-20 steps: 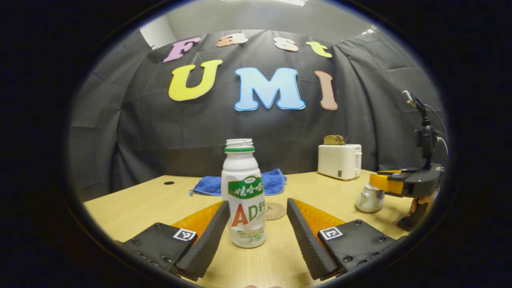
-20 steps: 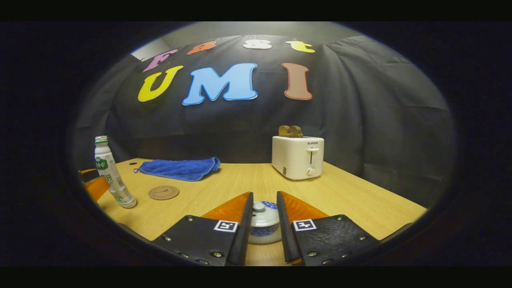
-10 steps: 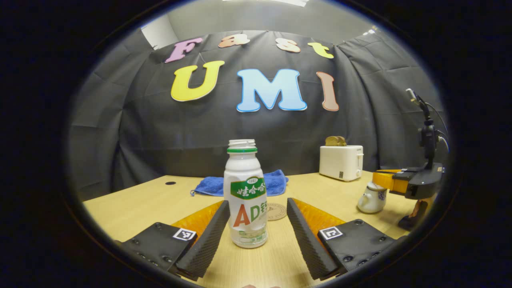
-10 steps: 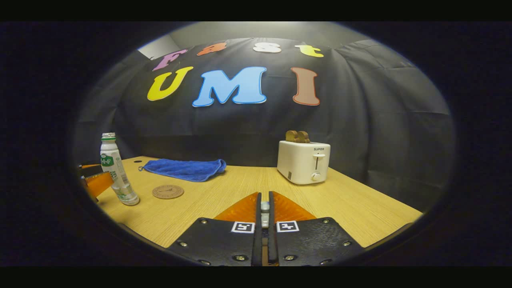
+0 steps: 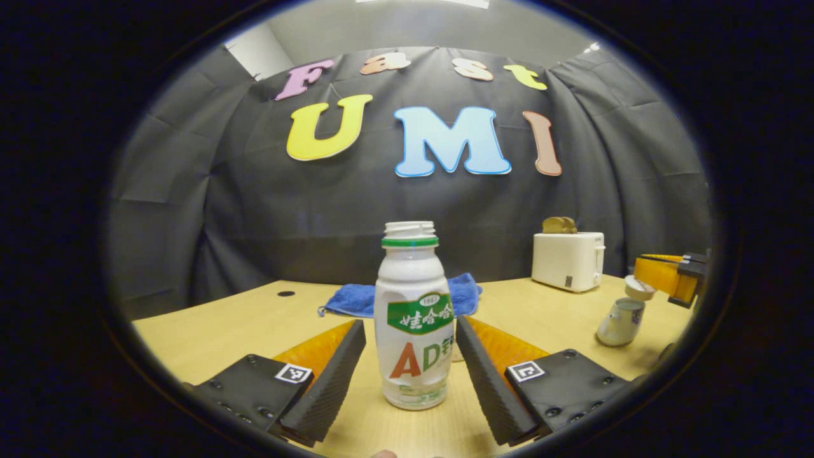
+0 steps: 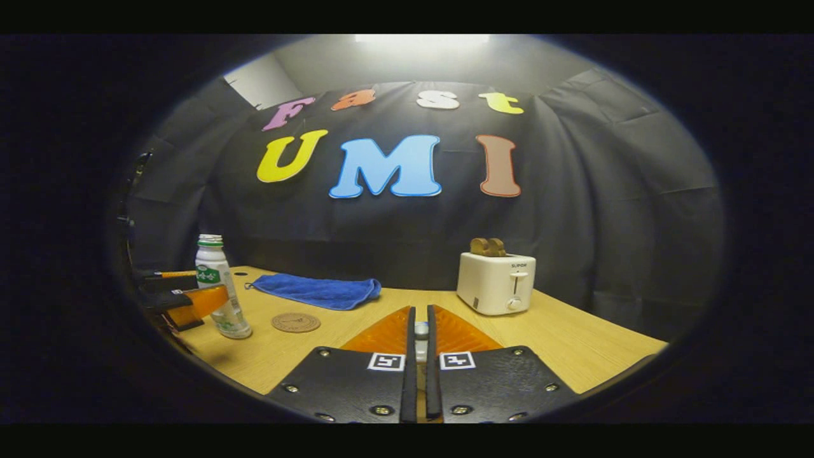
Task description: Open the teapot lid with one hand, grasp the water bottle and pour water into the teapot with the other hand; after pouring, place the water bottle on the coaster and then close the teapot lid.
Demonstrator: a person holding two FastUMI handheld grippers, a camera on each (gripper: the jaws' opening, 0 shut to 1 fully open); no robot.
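Observation:
A white uncapped water bottle (image 5: 413,324) with a green label stands on the wooden table (image 5: 210,331). My left gripper (image 5: 410,326) is open, one finger on each side of the bottle, the right finger very close to it. At the far right stands the small white teapot (image 5: 618,323), its mouth uncovered. Its lid (image 5: 639,288) hangs just above it, held by my right gripper (image 5: 658,277). In the right gripper view my right gripper (image 6: 420,318) is shut on the lid's knob (image 6: 420,329). The bottle (image 6: 210,261) and the left gripper (image 6: 206,286) are at the left, the round coaster (image 6: 296,322) beside them.
A blue towel (image 6: 318,289) lies at the back of the table behind the coaster. A white toaster (image 6: 496,283) with bread in its slots stands at the back right. The table's right edge (image 6: 610,362) runs near the right gripper.
My right gripper shut on the lid and lifted it off the teapot. My left gripper moved forward, so the bottle now sits deeper between its fingers.

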